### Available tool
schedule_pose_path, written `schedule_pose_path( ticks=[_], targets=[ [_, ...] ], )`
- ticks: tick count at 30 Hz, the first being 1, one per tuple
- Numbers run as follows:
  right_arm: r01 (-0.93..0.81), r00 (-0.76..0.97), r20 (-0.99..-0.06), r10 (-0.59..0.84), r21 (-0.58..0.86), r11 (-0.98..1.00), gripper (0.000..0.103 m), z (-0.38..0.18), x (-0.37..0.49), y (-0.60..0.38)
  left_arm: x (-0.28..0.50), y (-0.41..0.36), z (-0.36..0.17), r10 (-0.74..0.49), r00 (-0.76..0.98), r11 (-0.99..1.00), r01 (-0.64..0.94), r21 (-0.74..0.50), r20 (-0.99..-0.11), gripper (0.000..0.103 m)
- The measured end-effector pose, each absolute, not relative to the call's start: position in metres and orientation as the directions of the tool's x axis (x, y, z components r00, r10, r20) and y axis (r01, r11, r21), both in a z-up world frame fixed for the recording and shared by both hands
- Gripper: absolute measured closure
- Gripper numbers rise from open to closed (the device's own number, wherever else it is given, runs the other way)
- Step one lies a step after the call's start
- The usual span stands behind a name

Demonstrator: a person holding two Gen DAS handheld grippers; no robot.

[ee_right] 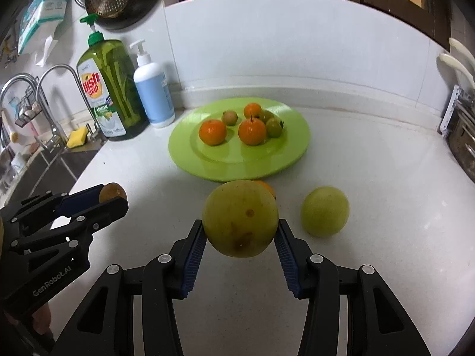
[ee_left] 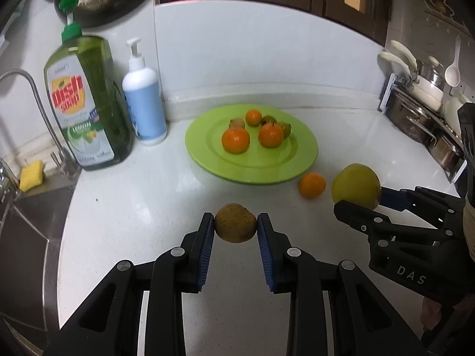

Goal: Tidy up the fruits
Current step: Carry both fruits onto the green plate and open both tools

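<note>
1. Left gripper (ee_left: 236,227): both blue pads pinch a small brown fruit (ee_left: 235,227) at its sides; the fruit sits clear above the white countertop (ee_left: 148,207)
2. Right gripper (ee_right: 241,233): jaws pinch a large yellow-green fruit (ee_right: 240,218), one pad on each flank; this fruit is also held off the counter
3. In the left wrist view, the right gripper enters at 3 o'clock with the large fruit at its tips; in the right wrist view, the left gripper appears at 9 o'clock with the brown fruit between its fingers
4. Green plate (ee_right: 184,160): stands on the counter at 12 o'clock of both grippers, near the back wall
5. Plate contents: two larger orange fruits in front, (ee_right: 212,131) and (ee_right: 252,130); a smaller orange fruit (ee_right: 252,110) behind; a small brownish fruit (ee_right: 229,117) at 10 o'clock of centre; two greenish fruits (ee_right: 273,127) at 2 o'clock, touching their orange neighbours
6. Loose fruit on the counter: a second yellow-green fruit (ee_right: 325,210) at 3 o'clock of the held one, well apart from the plate; a small orange fruit (ee_left: 311,184) just off the plate's near rim, mostly hidden behind the held fruit in the right wrist view
7. At 10 o'clock of the plate: a green dish soap bottle (ee_left: 89,103) and a white-and-blue pump bottle (ee_left: 144,101), side by side, upright
8. At 9 o'clock: sink (ee_left: 26,222) with faucet (ee_left: 32,89) and a yellow sponge (ee_left: 31,175) on its edge
</note>
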State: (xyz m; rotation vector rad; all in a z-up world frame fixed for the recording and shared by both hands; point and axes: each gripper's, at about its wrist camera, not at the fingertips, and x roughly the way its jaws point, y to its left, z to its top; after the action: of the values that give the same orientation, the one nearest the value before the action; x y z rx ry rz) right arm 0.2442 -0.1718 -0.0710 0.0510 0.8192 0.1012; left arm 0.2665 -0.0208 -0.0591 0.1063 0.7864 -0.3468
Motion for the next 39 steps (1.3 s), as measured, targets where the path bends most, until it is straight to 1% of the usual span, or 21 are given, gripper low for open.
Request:
schedule_pose_path(
  ticks=[9,13,20,25,32,39],
  targets=[
    [-0.073,0.696,-0.708,0.12,0.096,0.993,0.055,-0.048,0.249,-0.171,0.276,-0.02,-0.035,-0.274,0.695,0.937,0.348,-0.022,-0.664,0.073],
    [-0.07,0.713,-0.693,0.102,0.074,0.995,0.055,-0.036,0.259,-0.169,0.284,-0.018,-0.025,-0.265,0.716,0.941,0.339,-0.009,-0.646,0.073],
    [-0.078,0.733,-0.675,0.092,0.05,0.996,0.055,-0.02,0.28,-0.164,0.307,-0.015,-0.011,-0.261,0.735,0.941,0.338,0.004,-0.626,0.073],
    [-0.088,0.724,-0.682,0.102,0.055,0.995,0.055,-0.019,0.297,-0.16,0.329,-0.017,-0.005,-0.273,0.739,0.934,0.357,0.014,-0.616,0.073],
    [-0.084,0.695,-0.711,0.108,0.069,0.994,0.055,-0.027,0.324,-0.157,0.364,-0.024,-0.006,-0.292,0.721,0.923,0.384,0.012,-0.629,0.073],
    [-0.065,0.649,-0.752,0.119,0.102,0.993,0.055,-0.043,0.348,-0.157,0.401,-0.032,-0.021,-0.322,0.667,0.903,0.429,-0.008,-0.672,0.073]
  ],
)
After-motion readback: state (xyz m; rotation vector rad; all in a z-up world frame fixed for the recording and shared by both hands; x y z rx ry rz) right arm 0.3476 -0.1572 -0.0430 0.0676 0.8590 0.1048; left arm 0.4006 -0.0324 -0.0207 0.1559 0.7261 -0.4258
